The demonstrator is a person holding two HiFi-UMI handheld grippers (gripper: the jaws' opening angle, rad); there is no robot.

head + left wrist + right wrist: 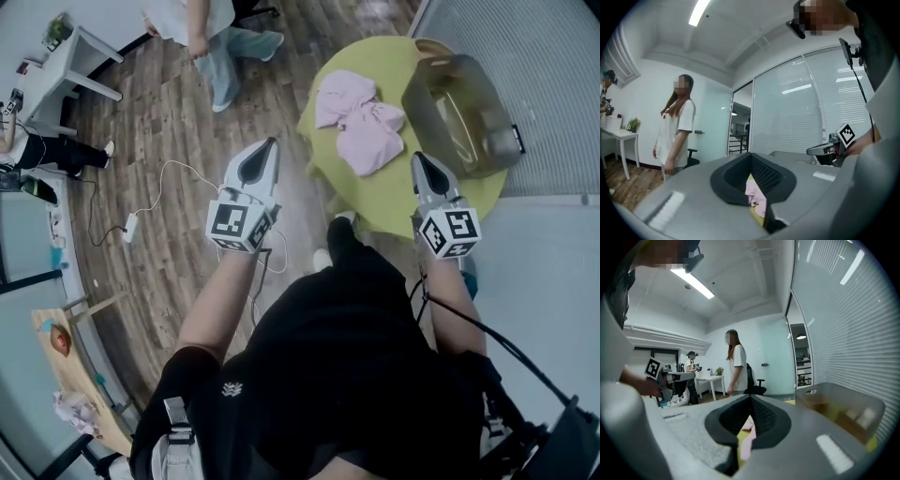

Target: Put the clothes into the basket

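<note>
A heap of pink clothes [356,117] lies on the round yellow-green table [394,192]. Beside the heap, to its right, a translucent basket [464,108] stands on the same table. My left gripper [273,141] is shut and empty, held over the wood floor left of the table. My right gripper [417,157] is shut and empty above the table's near edge, short of the clothes. In the left gripper view the jaws [751,154] meet, with pink cloth [754,194] showing below them. The right gripper view shows closed jaws [751,397], pink cloth [746,444] underneath and the basket [843,408] to the right.
A person [211,37] stands on the wood floor beyond the table, near a white desk [66,61]. A white cable [169,187] trails over the floor at the left. A wooden table [66,366] sits at the lower left. A glass partition [525,56] runs behind the basket.
</note>
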